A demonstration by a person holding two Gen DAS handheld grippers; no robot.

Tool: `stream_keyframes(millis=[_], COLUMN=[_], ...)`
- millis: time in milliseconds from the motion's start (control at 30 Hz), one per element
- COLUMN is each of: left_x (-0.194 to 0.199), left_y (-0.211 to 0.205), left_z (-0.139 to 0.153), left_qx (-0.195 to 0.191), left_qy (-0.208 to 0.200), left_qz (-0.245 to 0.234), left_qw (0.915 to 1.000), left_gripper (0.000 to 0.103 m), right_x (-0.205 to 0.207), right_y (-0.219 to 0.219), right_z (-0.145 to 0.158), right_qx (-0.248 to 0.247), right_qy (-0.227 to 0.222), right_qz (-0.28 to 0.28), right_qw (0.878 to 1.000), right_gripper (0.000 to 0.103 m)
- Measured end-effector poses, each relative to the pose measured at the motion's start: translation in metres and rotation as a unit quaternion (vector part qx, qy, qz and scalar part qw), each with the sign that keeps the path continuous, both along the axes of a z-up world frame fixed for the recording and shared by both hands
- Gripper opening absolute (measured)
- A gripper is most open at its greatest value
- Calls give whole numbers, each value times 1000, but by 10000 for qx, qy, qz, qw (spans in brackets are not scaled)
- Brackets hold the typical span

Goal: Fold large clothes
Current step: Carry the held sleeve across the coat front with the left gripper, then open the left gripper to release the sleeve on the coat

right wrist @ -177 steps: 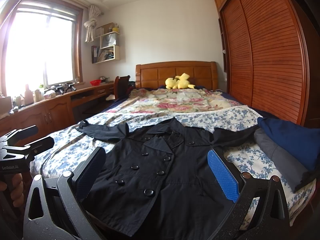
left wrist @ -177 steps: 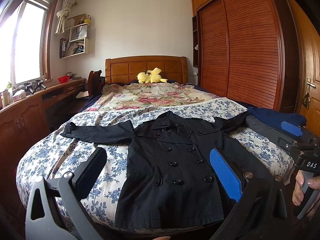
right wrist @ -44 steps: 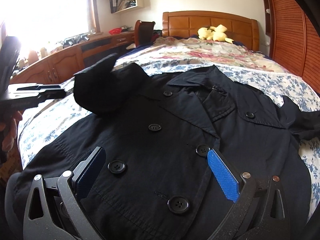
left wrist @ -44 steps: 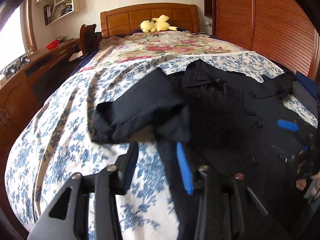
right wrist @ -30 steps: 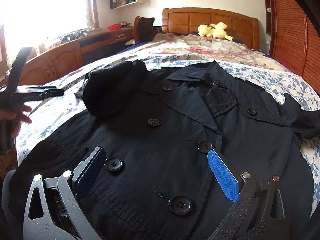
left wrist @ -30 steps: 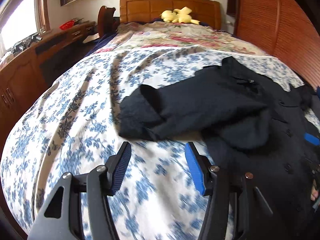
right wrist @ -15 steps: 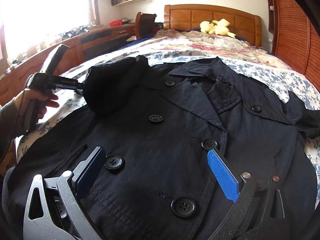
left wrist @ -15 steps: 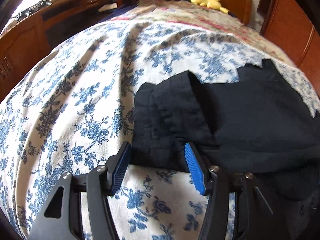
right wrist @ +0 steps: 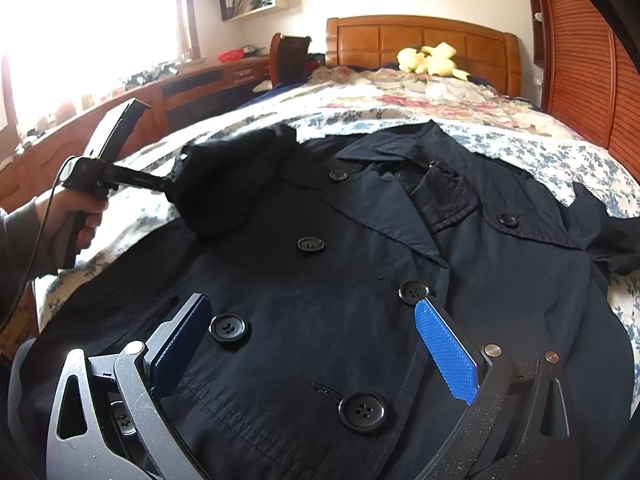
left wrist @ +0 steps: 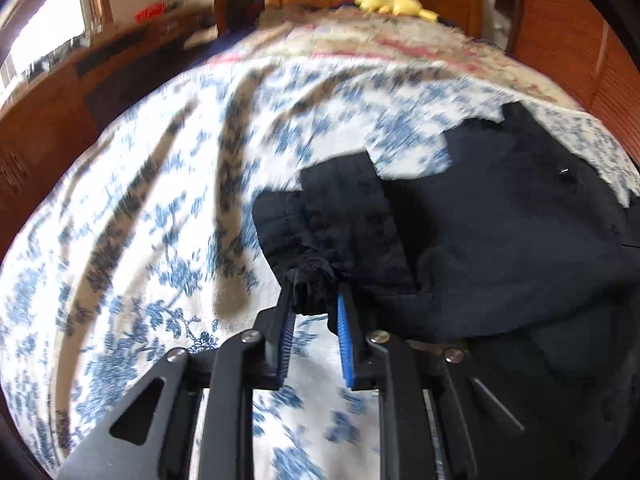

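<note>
Left sleeve pinched for folding, the rest of the coat lying open.

The black coat (right wrist: 360, 280) lies face up, buttoned, across the near end of the bed (left wrist: 140, 220), collar toward the far headboard. The left gripper (left wrist: 314, 300) is closing its jaws on the bunched cuff of the left sleeve (left wrist: 320, 240), cloth already caught between the pads, the sleeve doubled back near the coat's shoulder. The right gripper (right wrist: 312, 344) hovers over the coat's front with its jaws wide apart and nothing between them. As I judge it, folding has barely begun: this sleeve is not yet laid flat across the chest, the right sleeve (right wrist: 608, 236) sprawls out at the right, and the body is unfolded.
</note>
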State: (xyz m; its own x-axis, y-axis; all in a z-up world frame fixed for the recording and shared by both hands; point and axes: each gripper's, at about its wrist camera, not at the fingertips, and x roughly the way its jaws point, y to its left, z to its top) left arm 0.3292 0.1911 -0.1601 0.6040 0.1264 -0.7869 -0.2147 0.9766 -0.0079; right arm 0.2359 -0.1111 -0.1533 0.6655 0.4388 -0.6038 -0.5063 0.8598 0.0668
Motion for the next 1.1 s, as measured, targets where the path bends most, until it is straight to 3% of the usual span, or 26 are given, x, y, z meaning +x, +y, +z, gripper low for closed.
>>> stream_keyframes(millis=[233, 500, 667, 767, 867, 1100], left_x=[-33, -66, -84, -93, -102, -140], left_y=[-72, -152, -189, -204, -213, -214], left_z=[77, 129, 142, 143, 141, 136], left_qx=[144, 207, 232, 207, 9, -120], left_qy=[-880, -1407, -1532, -1487, -1414, -1714], left_qz=[-782, -1684, -2123, -2243, -2380, -2384], left_qw=[9929, 9754, 9648, 9629, 9609, 9559], left_gripper=[12, 11, 11, 12, 19, 35], right_x=[-11, -15, -14, -10, -12, -16], right_y=[-20, -56, -84, -93, -99, -102], right_z=[10, 25, 37, 42, 49, 58], right_qx=[22, 116, 395, 487, 531, 601], right_qy=[-79, -121, -186, -151, -208, -294], right_qz=[-137, -531, -732, -838, -895, -877], right_qw=[9999, 9984, 9964, 9952, 9944, 9939], right_gripper=[103, 103, 103, 103, 103, 103])
